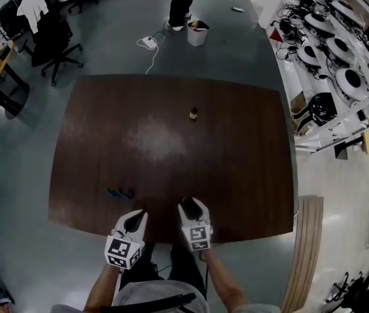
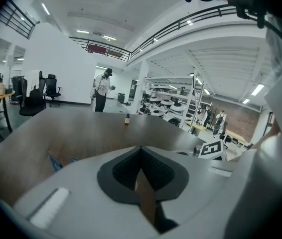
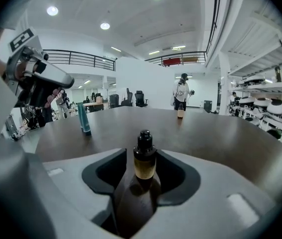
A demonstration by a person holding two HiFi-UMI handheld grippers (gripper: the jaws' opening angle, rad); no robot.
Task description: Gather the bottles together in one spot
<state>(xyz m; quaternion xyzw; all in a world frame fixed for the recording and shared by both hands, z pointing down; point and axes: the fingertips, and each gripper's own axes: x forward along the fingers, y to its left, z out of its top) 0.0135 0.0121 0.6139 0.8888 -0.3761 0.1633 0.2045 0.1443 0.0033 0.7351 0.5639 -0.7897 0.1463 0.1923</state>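
A small amber bottle with a black cap [image 3: 144, 163] stands upright on the dark wooden table [image 1: 236, 168], close to its near edge. It sits between the jaws of my right gripper [image 3: 144, 151], which is open, with a gap on each side of the bottle. In the head view this bottle [image 1: 186, 203] shows just at the right gripper [image 1: 191, 207]. A second small amber bottle [image 1: 193, 113] stands far off near the table's middle, also seen as the far bottle [image 3: 180, 111]. My left gripper [image 1: 134, 222] is shut and empty beside the right one.
A teal-blue tube [image 3: 83, 117] stands on the table to the left of the grippers, the same tube [image 1: 120, 192] in the head view. Beyond the far edge stand a person [image 1: 181, 2], a white bucket [image 1: 197, 33] and office chairs [image 1: 51, 41]. Shelves [image 1: 341, 77] line the right.
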